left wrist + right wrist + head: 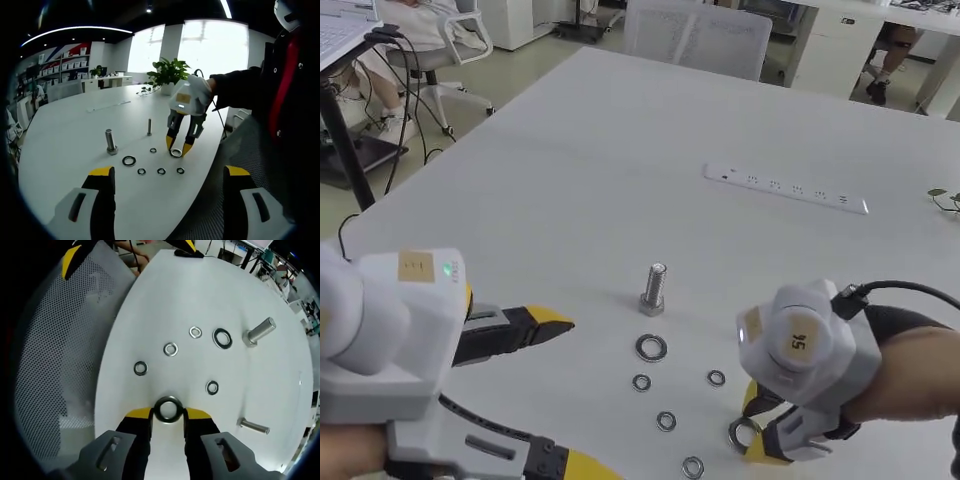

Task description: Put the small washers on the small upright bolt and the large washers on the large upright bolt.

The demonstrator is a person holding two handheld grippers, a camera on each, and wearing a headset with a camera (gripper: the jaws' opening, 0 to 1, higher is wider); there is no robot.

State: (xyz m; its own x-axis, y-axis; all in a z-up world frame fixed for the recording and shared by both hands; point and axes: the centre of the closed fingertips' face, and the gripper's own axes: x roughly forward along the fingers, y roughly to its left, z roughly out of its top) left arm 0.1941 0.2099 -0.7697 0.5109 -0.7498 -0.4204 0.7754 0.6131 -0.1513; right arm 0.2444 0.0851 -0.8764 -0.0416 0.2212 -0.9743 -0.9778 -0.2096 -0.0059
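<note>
- Head view: the right hand-held gripper (757, 440) points down at the tabletop (570, 180), jaws clenched on a large washer (744, 433) by its rim, so the hole stays free to drop over a bolt. The large bolt (655, 288) stands upright just beyond the loose washers, near enough for a short carry.
- Left gripper view: the left hand-held gripper (169, 172) is released, jaws wide, holding nothing. It sits back from the work, likely to leave room. The small bolt (149, 126) stands upright beyond the large one, apart from it.
- Right gripper view: the held washer sits between both jaw tips; cannot tell if it is off the surface. 4 small washers (170, 349) and a second large washer (222, 338) lie flat, none on a bolt yet.
</note>
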